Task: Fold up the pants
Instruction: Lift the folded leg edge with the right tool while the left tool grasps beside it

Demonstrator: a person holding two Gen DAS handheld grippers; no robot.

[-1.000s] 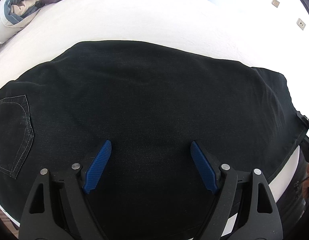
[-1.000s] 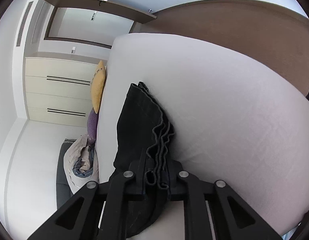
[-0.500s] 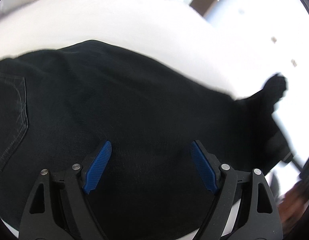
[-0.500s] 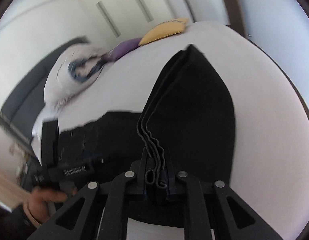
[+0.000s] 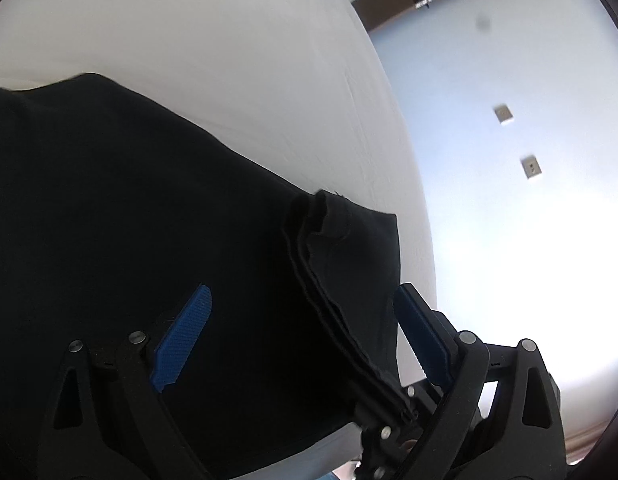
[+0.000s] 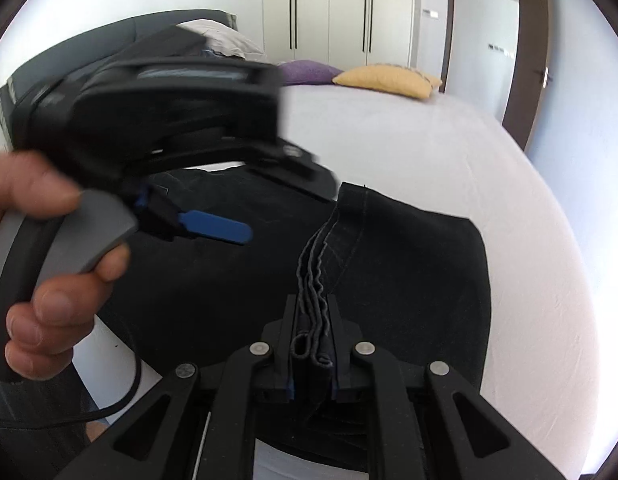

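Black pants [image 6: 389, 264] hem clenched in my right hand-held gripper [image 6: 311, 354]; left hand-held gripper [image 5: 305, 344] released; I should lay the hem square on the bed [image 6: 429, 140]

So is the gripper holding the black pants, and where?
The right gripper is shut on the pants, pinching the bunched hem edges. The left gripper is open and holds nothing.

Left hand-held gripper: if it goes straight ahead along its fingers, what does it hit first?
Likely the black pants spread on the white bed. The open left hand-held gripper points at the fabric; depth is unclear.
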